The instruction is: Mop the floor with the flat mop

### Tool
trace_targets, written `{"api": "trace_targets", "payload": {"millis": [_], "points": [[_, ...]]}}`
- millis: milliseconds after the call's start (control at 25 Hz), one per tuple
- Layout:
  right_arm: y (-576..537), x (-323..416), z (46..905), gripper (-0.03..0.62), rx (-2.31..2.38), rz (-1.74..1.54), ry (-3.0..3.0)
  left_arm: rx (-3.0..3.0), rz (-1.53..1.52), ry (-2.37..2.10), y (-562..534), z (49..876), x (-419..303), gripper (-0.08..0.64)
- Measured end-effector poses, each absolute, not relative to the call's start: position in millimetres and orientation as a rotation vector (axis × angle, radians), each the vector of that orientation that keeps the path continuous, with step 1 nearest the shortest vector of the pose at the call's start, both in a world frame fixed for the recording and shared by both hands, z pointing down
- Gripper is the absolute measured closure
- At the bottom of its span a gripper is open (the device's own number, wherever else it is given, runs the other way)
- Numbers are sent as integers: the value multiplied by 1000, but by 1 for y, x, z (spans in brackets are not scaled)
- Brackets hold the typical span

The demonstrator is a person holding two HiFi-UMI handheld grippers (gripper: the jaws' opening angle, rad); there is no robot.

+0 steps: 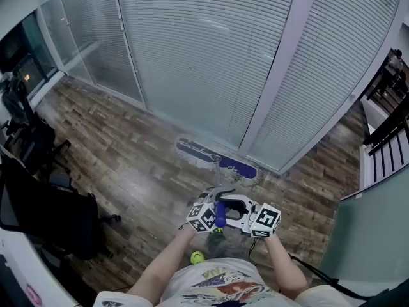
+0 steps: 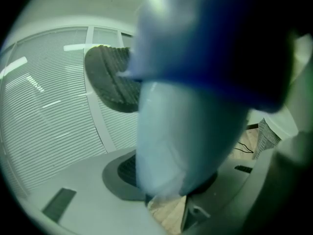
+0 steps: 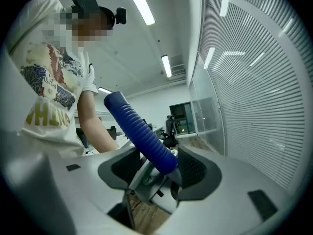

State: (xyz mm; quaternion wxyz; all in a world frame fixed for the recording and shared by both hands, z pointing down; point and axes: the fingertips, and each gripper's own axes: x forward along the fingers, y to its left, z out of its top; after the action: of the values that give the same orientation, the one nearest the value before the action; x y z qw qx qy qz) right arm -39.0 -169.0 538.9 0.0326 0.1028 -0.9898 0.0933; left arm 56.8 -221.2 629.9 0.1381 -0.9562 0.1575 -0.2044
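The mop handle (image 3: 140, 132) is held upright in front of the person, with the left claw (image 1: 211, 215) closed on it from one side and the right claw (image 1: 241, 213) closed on its blue ribbed grip from the other. The mop head (image 1: 216, 159) is laid flat on the wooden floor (image 1: 128, 165), close to the blind-covered glass wall (image 1: 211, 56).

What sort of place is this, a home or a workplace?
Most likely an office: glass partition walls with slatted blinds, a black swivel chair on the wood-look floor, and long ceiling strip lights.
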Motion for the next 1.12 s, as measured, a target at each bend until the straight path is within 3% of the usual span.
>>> {"api": "trace_targets", "payload": {"millis": [720, 1120], "points": [[10, -51, 555, 360, 309, 336, -3027, -2763, -614, 493, -47, 645, 43, 411], [113, 8, 551, 360, 255, 335, -3046, -2743, -684, 526, 54, 647, 96, 408]]}}
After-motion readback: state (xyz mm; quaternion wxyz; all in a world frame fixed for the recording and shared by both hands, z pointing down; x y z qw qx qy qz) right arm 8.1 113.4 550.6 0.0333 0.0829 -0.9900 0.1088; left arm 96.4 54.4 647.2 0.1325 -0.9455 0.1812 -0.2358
